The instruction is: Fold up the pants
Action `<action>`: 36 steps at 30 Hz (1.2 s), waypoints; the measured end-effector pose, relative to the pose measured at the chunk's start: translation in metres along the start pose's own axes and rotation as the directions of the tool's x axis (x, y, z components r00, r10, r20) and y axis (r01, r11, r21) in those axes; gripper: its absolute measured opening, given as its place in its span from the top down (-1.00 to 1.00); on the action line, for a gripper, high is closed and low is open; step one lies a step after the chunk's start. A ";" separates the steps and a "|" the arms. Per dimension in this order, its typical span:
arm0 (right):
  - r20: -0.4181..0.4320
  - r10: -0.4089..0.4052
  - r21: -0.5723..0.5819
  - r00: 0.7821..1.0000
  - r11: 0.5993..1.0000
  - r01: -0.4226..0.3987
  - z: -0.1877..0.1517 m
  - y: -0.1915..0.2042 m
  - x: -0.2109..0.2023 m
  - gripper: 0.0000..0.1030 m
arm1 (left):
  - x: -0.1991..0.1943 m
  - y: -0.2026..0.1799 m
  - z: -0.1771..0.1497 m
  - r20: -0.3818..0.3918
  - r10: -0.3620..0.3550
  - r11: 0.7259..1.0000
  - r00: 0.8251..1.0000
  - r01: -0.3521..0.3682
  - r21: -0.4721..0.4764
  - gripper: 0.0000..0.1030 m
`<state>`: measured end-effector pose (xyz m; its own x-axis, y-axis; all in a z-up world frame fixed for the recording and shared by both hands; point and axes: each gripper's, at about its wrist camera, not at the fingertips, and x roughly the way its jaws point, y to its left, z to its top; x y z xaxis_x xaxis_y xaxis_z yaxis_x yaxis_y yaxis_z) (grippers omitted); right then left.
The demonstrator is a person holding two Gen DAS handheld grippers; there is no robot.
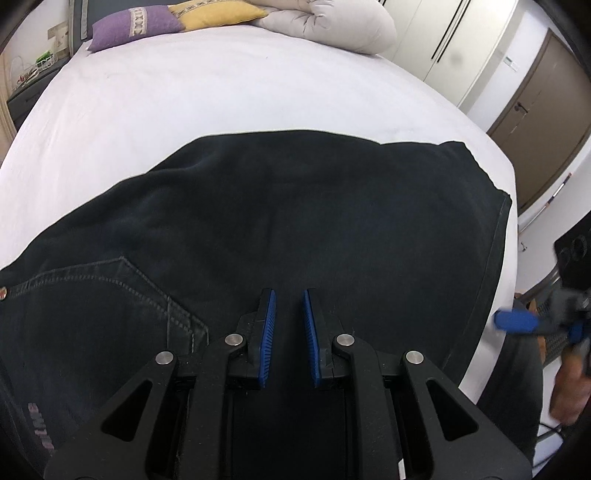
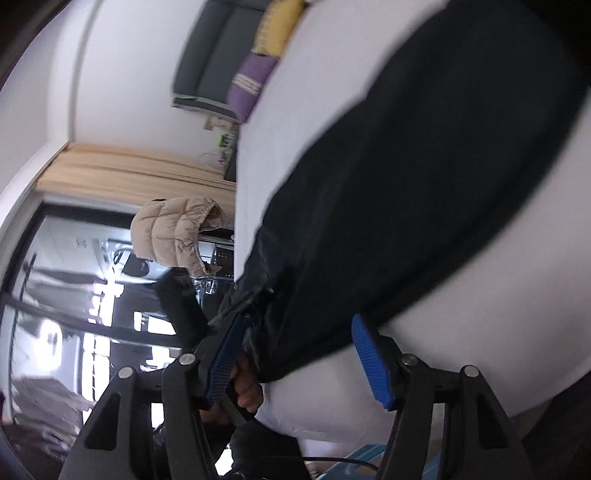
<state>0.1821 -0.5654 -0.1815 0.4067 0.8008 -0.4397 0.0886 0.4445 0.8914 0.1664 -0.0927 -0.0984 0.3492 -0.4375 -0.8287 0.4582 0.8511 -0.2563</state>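
Pants (image 1: 277,221) spread on bed (image 1: 184,103) under and ahead of left jaws, pillows (image 1: 136,26) far beyond, right gripper (image 1: 517,321) off right edge.

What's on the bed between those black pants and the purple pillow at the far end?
Nothing: in the left wrist view, only bare white sheet stretches from the black pants to the purple pillow.

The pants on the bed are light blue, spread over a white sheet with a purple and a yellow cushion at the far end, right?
Not quite: the pants are black, as the left wrist view shows. The rest holds: they lie on the white sheet, with the purple cushion and yellow cushion at the far end.
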 end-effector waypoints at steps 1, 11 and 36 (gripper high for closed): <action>-0.001 0.015 0.027 1.000 1.000 -0.015 0.001 -0.002 0.008 -0.26 | -0.001 0.001 -0.005 0.003 0.000 1.000 1.000 0.000 0.001 0.71; 0.014 0.017 0.164 1.000 0.986 -0.019 0.010 -0.029 0.010 0.03 | -0.001 0.005 -0.014 0.010 -0.005 1.000 1.000 0.006 -0.022 0.71; 0.178 -0.028 0.227 0.984 0.974 -0.014 0.018 -0.070 -0.033 0.82 | -0.003 -0.013 -0.023 -0.026 0.078 0.994 0.997 -0.076 0.074 0.70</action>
<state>0.1789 -0.6302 -0.2277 0.5596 0.7037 -0.4377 0.2869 0.3310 0.8990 0.1404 -0.0955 -0.1038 0.3625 -0.3619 -0.8588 0.4898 0.8580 -0.1548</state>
